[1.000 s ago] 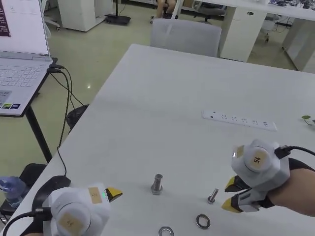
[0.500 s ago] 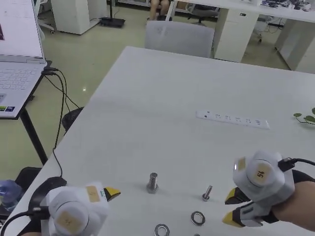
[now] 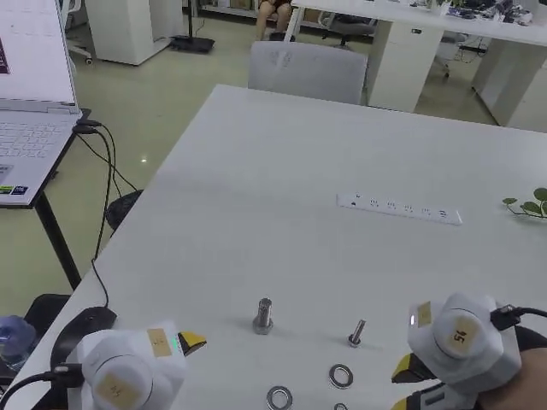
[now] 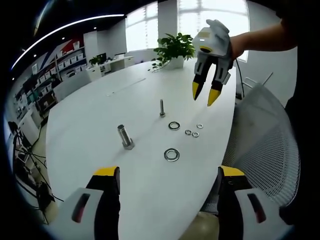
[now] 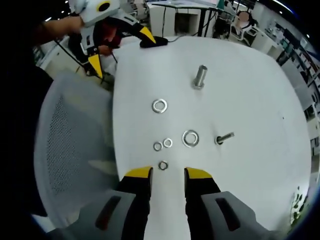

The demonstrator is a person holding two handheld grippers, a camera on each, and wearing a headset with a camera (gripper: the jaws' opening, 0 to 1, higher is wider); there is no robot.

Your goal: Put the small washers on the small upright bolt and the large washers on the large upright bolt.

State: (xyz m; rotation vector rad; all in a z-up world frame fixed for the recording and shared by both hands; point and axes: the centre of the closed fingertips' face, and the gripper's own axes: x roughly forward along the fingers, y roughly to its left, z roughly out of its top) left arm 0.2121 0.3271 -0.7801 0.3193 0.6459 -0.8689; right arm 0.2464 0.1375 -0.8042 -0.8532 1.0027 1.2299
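On the white table (image 3: 282, 171), the left gripper (image 4: 169, 172) has its jaws wide apart and the right gripper (image 5: 168, 172) a little apart, both empty. The large bolt (image 3: 263, 315) and the small bolt (image 3: 356, 333) stand upright. Two large washers (image 5: 190, 138) and three small washers (image 5: 163, 165) lie flat near them.

My head camera looks forward and down at the white table (image 3: 282, 154), the left gripper view looks low across it, the right gripper view steeply down from near, and all share the large bolt (image 3: 263, 315) and small bolt (image 3: 356, 333).
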